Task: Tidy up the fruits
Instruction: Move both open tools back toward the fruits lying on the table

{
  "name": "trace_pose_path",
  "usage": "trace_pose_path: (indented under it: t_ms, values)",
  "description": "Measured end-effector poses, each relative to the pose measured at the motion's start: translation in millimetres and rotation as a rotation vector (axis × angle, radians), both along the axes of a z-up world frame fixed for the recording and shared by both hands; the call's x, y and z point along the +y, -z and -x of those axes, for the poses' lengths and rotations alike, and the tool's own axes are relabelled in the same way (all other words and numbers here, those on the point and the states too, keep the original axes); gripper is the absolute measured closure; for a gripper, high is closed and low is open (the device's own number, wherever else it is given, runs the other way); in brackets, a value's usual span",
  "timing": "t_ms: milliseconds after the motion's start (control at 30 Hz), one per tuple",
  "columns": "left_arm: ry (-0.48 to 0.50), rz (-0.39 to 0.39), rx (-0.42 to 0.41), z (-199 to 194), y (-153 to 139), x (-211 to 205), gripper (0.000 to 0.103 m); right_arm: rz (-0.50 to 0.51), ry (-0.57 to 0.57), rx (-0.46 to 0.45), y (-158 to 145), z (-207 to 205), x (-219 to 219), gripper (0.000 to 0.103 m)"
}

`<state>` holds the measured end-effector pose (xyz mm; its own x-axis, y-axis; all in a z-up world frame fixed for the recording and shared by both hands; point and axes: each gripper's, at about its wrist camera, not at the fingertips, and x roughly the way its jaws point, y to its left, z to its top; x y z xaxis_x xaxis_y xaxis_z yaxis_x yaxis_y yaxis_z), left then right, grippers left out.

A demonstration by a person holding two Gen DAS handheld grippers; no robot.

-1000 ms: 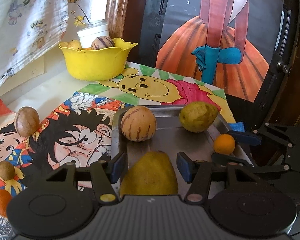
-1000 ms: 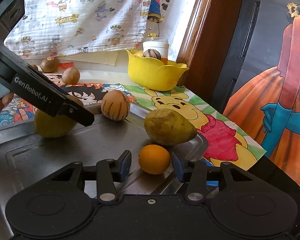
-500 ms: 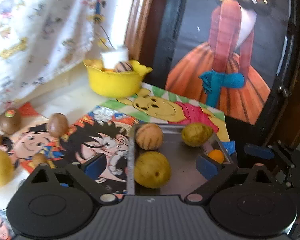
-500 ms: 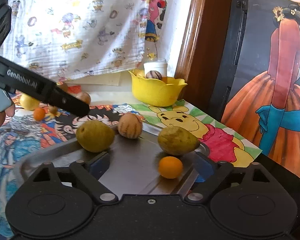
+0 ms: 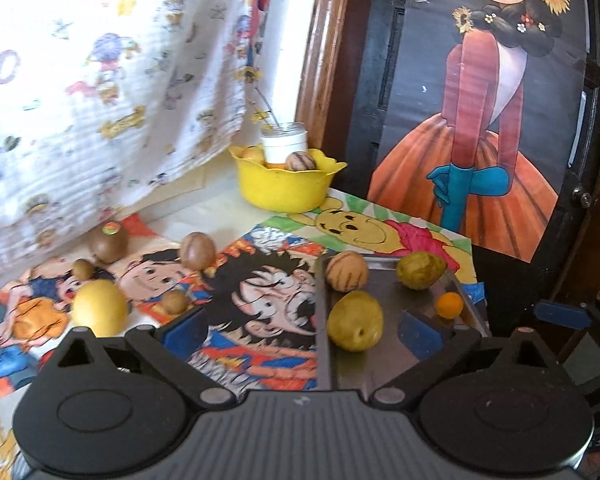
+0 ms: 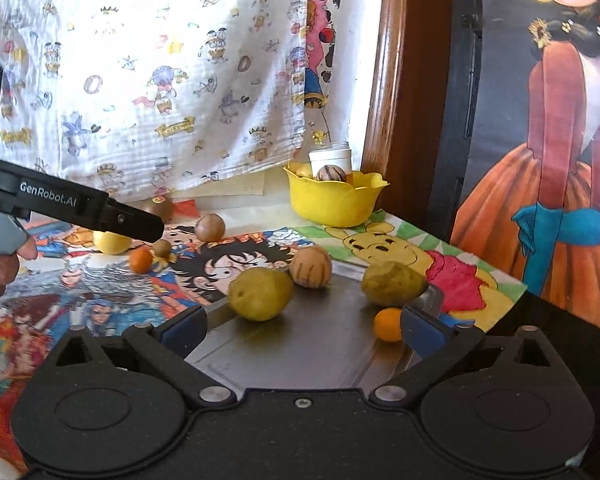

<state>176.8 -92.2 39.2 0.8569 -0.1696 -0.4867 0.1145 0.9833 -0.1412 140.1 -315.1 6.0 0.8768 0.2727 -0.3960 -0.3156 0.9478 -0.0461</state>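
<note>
A metal tray holds a yellow-green fruit, a striped melon, a green fruit and a small orange. My left gripper hangs back from the tray's near left edge; its jaws are opening wide and no pad touches the fruit. My right gripper hovers over the tray's near side, jaws also opening, the orange lying free beside its right pad. One finger of the left gripper crosses the right wrist view.
A yellow bowl with fruit and a white jar stands at the back. A lemon, a kiwi, a brown fruit and small ones lie on cartoon posters left of the tray. A hand holds the left gripper.
The left gripper let go of the yellow-green fruit and the right let go of the small orange. Both opened wide and drew back and upward from the tray.
</note>
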Motion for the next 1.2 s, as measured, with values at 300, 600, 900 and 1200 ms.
trace_pose_path:
  t_ms: [300,600,900,1200]
  values:
    - [-0.056,0.030,0.042,39.9,12.1,37.4,0.000,-0.058,0.003,0.059,3.9,33.8,28.2,0.001]
    - [-0.144,0.011,0.085,77.5,28.9,82.9,0.000,-0.069,-0.039,0.120,15.4,57.2,68.1,0.001]
    - [-0.235,-0.010,0.091,105.3,37.0,116.8,0.000,-0.087,-0.110,0.140,22.4,67.4,101.7,0.001]
    - [-0.281,-0.014,0.110,103.5,43.9,143.8,0.000,-0.027,-0.177,0.116,11.4,60.6,126.9,0.001]
